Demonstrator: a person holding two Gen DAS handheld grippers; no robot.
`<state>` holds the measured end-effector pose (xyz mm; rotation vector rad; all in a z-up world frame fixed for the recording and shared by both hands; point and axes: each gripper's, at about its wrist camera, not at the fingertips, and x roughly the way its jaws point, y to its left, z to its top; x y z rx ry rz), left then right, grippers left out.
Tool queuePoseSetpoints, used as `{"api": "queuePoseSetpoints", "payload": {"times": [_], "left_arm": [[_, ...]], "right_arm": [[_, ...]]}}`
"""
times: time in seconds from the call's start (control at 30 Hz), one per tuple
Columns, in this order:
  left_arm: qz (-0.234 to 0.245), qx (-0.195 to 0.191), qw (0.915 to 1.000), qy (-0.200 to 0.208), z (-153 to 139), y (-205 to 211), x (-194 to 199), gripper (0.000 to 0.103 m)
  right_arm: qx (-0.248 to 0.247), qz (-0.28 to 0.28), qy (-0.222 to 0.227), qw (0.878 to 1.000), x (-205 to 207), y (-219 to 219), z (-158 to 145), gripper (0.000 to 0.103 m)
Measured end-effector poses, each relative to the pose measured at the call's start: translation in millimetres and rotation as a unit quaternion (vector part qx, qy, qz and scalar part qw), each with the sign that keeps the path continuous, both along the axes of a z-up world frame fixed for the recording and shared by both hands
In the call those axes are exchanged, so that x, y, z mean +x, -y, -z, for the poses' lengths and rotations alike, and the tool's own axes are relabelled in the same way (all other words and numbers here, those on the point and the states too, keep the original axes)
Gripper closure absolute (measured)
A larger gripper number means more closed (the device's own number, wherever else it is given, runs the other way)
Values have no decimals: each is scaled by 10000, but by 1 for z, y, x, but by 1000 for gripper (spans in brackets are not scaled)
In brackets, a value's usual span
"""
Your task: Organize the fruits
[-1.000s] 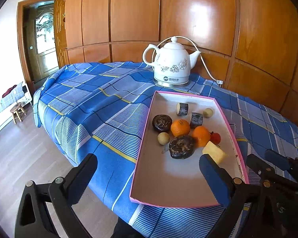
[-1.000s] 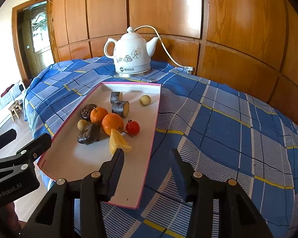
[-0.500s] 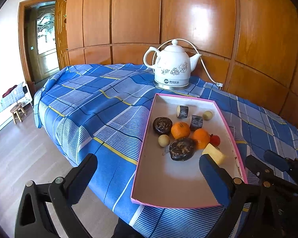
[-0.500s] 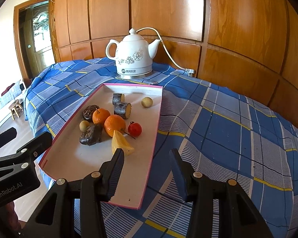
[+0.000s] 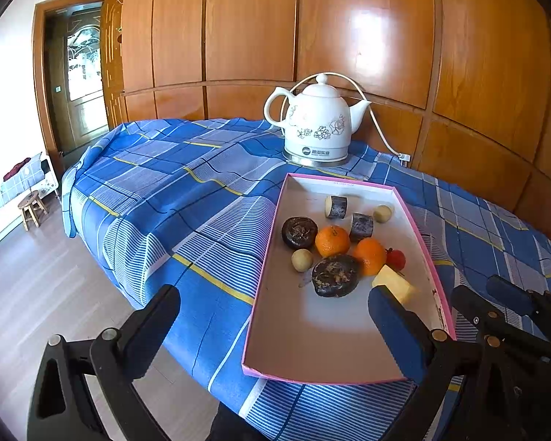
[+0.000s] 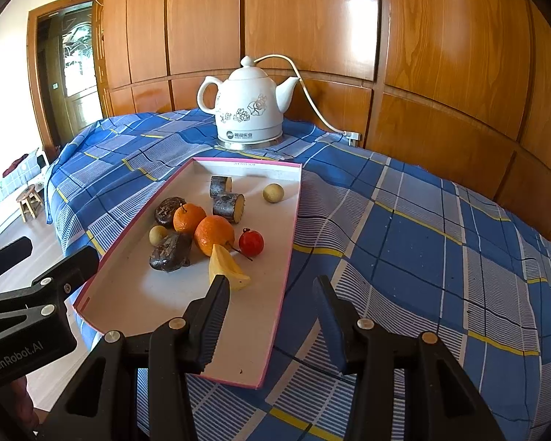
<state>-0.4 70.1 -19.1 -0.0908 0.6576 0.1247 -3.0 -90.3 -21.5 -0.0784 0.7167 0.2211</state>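
Two grippers are hanging over the near edge of the table, both pointing forward and down toward the tray (image 6: 290, 242). The left gripper (image 5: 275, 316) is standing with its jaws wide apart and nothing between them; its right finger is reaching over the near part of the tray. The right gripper (image 6: 272, 301) is standing with its jaws partly apart over the tray's near right rim, also holding nothing.

All fruits are lying in the pink-edged tray on the blue checked cloth (image 6: 404, 242). I am counting two oranges (image 6: 214, 234), two dark wrinkled fruits (image 6: 170, 251), two cut dark-skinned pieces (image 6: 228, 207), two small pale round fruits (image 6: 273, 193), one red tomato (image 6: 251, 242) and one yellow wedge (image 6: 226, 266). The wedge is lying nearest to the grippers, just beside the near orange.

One white kettle (image 6: 249, 104) is standing beyond the tray's far end, with its cord going to the wooden wall.

Compared with one second ago, both grippers are staying in nearly the same place, and the fruits are lying as before.
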Motion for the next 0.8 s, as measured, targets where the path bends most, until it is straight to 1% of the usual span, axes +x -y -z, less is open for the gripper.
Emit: {"api": "queuePoseSetpoints", "payload": {"times": [0.8], "left_arm": [[70,-14,10000,-8,1,2,0,0]], "right_arm": [[-13,-42,-5,10000,-1,-2,-2,55]]}}
